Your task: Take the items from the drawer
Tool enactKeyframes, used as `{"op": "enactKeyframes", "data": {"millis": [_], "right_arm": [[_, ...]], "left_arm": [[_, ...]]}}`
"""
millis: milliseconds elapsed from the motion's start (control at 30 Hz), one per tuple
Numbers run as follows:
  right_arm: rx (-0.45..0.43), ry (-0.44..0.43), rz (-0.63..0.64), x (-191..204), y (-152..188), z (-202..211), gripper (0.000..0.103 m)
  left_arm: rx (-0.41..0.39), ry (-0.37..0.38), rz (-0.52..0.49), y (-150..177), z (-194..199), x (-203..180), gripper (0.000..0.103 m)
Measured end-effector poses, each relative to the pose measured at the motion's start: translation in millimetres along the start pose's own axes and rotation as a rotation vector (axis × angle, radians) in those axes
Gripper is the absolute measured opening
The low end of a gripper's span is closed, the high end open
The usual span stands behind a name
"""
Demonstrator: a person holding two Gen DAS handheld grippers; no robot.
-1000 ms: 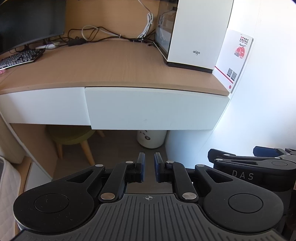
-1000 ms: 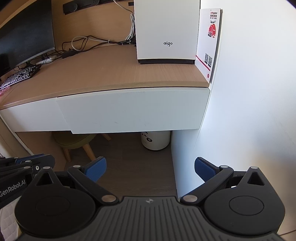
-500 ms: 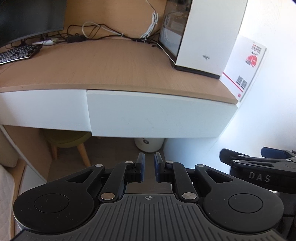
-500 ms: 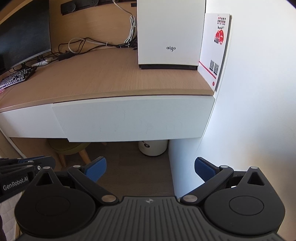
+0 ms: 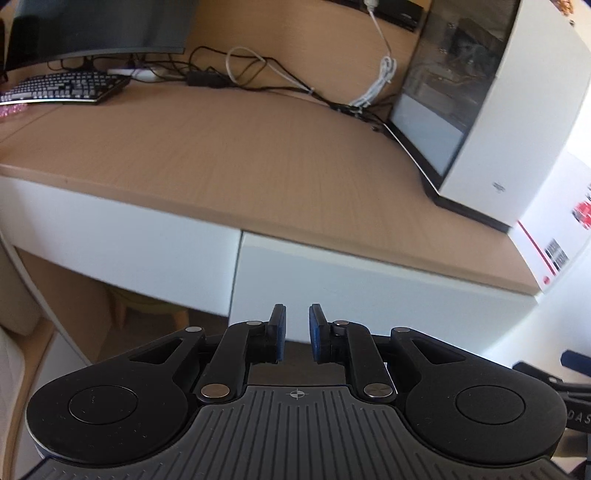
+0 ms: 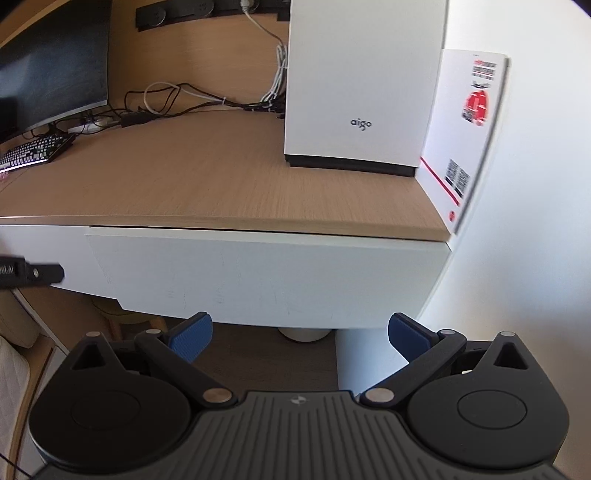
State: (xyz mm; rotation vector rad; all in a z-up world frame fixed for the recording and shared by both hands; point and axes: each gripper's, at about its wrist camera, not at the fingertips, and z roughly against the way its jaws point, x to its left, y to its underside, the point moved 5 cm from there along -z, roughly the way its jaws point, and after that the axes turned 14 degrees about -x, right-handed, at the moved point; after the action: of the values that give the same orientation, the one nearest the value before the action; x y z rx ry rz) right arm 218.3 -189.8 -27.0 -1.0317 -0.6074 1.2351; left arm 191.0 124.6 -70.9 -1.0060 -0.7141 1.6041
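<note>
Nearest, the left gripper [image 5: 296, 332] hangs in front of the white drawer [image 5: 369, 295], its jaws almost pressed together with only a narrow gap and nothing between them. The right gripper [image 6: 299, 334] faces the same drawer [image 6: 258, 280] with its jaws spread wide and empty. That drawer sits closed under the front edge of the wooden surface [image 6: 221, 184], at its right end, so whatever it holds is hidden. A second white front [image 5: 110, 229] sits to its left. Below, a green stool [image 5: 147, 306] and a white bin [image 6: 304, 334] stand on the floor. On the surface, a white computer case [image 6: 362, 81] stands near the back right corner, with a white card [image 6: 469, 129] upright at the right edge beside it. Cables [image 5: 280, 81] trail along the back edge. A keyboard [image 5: 62, 86] and a dark monitor [image 5: 96, 26] occupy the far left.
</note>
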Motion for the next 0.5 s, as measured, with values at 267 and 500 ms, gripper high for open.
{"op": "enactKeyframes", "data": {"millis": [267, 500], "right_arm": [[0.031, -0.028, 0.004, -3, -9, -48, 0.102], [0.072, 0.005, -0.009, -21, -6, -72, 0.102]], "left_arm": [[0.015, -0.042, 0.017, -28, -56, 20, 0.015], [0.022, -0.074, 0.008, -35, -72, 32, 0.015]]}}
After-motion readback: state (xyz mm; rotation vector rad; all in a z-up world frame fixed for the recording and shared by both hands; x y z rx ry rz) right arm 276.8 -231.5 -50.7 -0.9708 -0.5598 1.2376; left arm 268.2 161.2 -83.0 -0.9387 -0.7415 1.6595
